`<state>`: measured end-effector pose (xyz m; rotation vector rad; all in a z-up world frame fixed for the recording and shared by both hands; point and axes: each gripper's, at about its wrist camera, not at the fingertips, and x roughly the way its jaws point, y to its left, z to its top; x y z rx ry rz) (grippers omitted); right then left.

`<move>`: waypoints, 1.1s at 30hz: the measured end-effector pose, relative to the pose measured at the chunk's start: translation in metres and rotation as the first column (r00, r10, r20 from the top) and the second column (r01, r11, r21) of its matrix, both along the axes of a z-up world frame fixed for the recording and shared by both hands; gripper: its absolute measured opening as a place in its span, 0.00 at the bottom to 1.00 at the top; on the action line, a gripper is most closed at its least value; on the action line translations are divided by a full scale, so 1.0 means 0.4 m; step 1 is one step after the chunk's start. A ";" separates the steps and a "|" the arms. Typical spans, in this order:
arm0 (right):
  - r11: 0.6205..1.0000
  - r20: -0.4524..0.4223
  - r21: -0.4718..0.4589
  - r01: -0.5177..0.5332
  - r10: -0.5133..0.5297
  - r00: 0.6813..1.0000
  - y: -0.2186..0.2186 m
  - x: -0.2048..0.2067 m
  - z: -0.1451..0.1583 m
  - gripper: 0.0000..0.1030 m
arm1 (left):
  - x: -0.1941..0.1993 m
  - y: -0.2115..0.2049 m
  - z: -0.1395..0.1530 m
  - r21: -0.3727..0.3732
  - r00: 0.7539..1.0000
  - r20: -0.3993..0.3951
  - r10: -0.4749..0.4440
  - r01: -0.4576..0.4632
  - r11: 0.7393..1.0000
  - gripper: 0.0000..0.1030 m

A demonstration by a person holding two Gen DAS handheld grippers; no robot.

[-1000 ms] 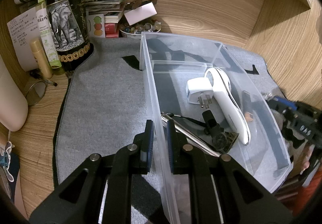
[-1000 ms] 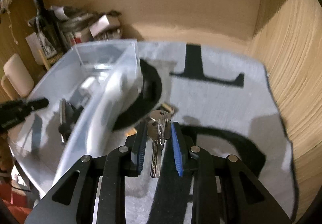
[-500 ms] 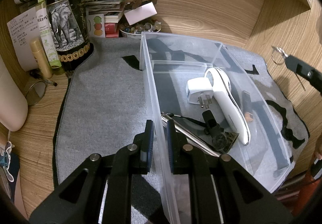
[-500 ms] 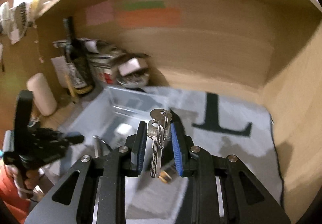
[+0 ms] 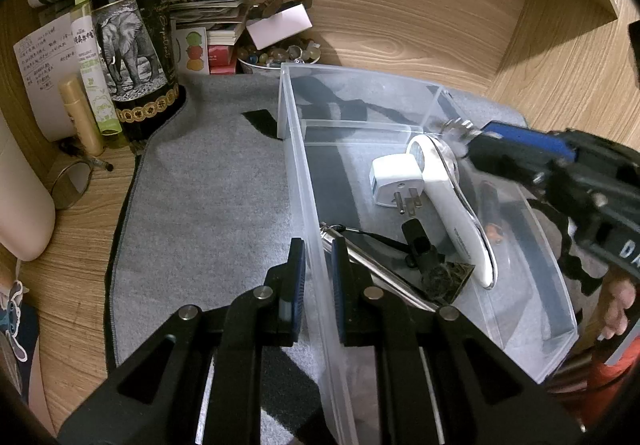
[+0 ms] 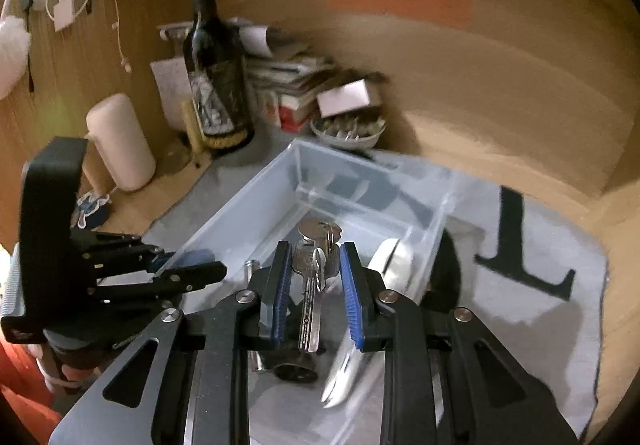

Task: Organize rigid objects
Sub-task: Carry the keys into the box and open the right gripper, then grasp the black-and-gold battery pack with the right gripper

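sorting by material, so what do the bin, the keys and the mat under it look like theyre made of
Bin: looks like clear hard plastic, glossy; the mat shows through its walls.
Keys: metal, silvery and shiny, with toothed blades, hanging in the right tongs.
Mat: looks like grey felt or a similar soft cloth, matt and fuzzy, with a stitched edge.

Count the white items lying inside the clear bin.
2: a plug adapter and a long handheld device beside it, touching, mid-bin. Others may be hidden.
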<state>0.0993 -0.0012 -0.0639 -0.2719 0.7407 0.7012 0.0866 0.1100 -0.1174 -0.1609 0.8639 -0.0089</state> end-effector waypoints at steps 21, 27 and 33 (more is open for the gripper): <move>0.994 0.039 0.021 0.105 -0.106 0.994 -0.098 0.013 0.051 0.27 | 0.000 0.001 0.000 -0.001 1.000 0.000 0.000 0.000 1.000 0.11; 0.976 0.057 0.007 0.218 -0.218 0.974 -0.180 0.039 0.060 0.27 | 0.001 0.001 0.000 -0.002 1.000 0.000 0.000 0.000 1.000 0.11; 0.957 0.004 -0.061 0.283 -0.283 0.959 -0.222 0.073 -0.015 0.29 | 0.001 0.001 0.000 -0.001 1.000 -0.001 -0.001 0.001 1.000 0.11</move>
